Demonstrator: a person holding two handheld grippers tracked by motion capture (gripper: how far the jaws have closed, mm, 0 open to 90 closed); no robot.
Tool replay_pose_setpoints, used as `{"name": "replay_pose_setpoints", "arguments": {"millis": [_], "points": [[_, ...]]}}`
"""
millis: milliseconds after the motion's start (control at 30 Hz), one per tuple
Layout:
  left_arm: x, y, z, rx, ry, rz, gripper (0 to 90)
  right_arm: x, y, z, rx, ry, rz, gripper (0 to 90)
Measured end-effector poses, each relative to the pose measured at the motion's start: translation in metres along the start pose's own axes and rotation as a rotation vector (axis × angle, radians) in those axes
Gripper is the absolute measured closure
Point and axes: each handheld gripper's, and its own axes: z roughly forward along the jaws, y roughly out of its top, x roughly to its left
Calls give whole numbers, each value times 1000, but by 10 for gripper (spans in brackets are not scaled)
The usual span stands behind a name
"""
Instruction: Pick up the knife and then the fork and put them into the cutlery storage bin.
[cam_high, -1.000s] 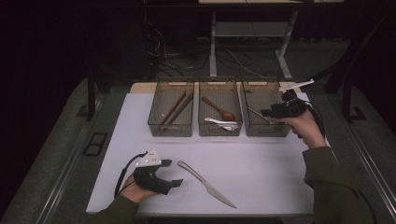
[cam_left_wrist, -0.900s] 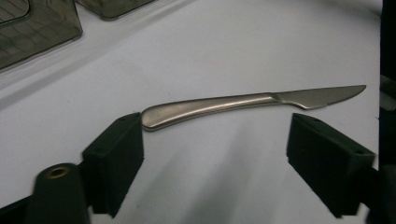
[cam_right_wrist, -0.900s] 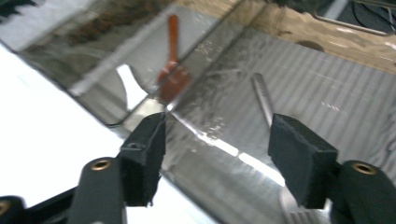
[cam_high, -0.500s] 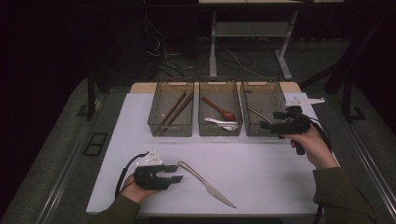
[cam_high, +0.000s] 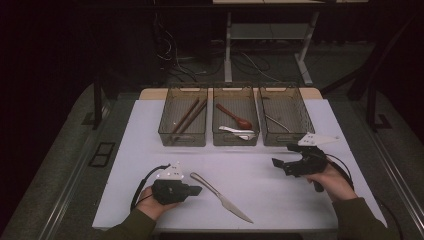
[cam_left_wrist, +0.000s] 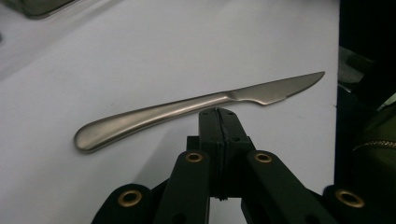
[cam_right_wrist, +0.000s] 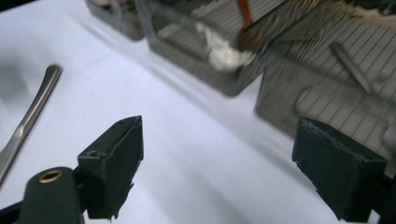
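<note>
Spanning most of the high view was the white surface (cam_high: 150, 150), and it carried, in descending size:

Three mesh bins (cam_high: 235, 117) stood in a row along the far edge. The left held brown sticks (cam_high: 186, 116), the middle a brown spoon (cam_high: 235, 116) and a white spoon (cam_high: 239, 132), and the right one slim metal piece (cam_high: 276, 123).

Left tool (cam_high: 196, 190): low at the near edge, jaws just closed and pressed together on nothing, tips just short of the knife's handle.

Right tool (cam_high: 281, 165): held above the surface in front of the right bin, jaws just opened and spread wide, nothing between them.

Knife (cam_high: 220, 197), all metal, one piece: lay flat on the surface between the two hands, rounded handle end nearest the left tool, blade pointing toward the near edge.

Handling, judged: stiff, fairly light, smooth and likely slippery; lying flat, it offered little height to pinch. Best hold appeared to be across the thicker handle (cam_left_wrist: 140, 119), away from the thin blade (cam_left_wrist: 280, 88).
</note>
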Motion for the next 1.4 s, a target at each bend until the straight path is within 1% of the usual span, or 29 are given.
{"name": "replay_pose_setpoints", "arguments": {"millis": [100,167,233,333,400,433,500,567,600,633,700,767,800,867,933,1067,1133,1167,1200,1300,1400], "points": [[-2,2,5,11,-11,17,887,6,-12,-1,12,-1,-25,161],[-5,5,10,23,-24,28,887,11,-21,-1,14,0,-29,161],[-7,6,15,34,-34,40,887,14,-30,-3,11,9,-23,161],[-11,8,25,60,-47,57,887,19,-42,-7,28,14,-23,161],[-11,9,30,83,-59,73,888,22,-46,-9,33,14,-32,161],[-12,9,34,89,-62,75,887,23,-48,-10,31,14,-31,161],[-14,10,40,103,-71,90,888,24,-49,-11,33,17,-32,161],[-15,12,45,125,-72,117,888,24,-50,-10,32,15,-37,161],[-17,12,47,110,-72,99,888,24,-50,-9,33,14,-40,161],[-18,13,50,114,-70,105,888,24,-50,-9,35,15,-40,161],[-19,14,53,115,-71,103,888,24,-50,-9,41,16,-39,161],[-20,16,56,112,-71,111,888,24,-50,-9,41,17,-39,161],[-20,18,58,112,-71,126,888,24,-50,-9,40,18,-40,161],[-20,20,62,112,-73,132,888,24,-50,-8,41,17,-39,161],[-21,22,65,109,-63,138,888,24,-50,-8,41,17,-41,161],[-19,29,72,107,-50,149,889,24,-50,-8,43,17,-43,161],[-18,33,77,107,-34,156,889,24,-51,-8,44,16,-47,161],[-18,34,80,100,-31,145,889,23,-51,-8,44,16,-47,161],[-17,36,81,104,-31,142,889,23,-50,-8,43,16,-45,161],[-11,42,87,103,-28,141,889,22,-50,-8,41,15,-43,161],[-7,48,94,106,-10,148,889,22,-51,-8,43,14,-44,161]]}}
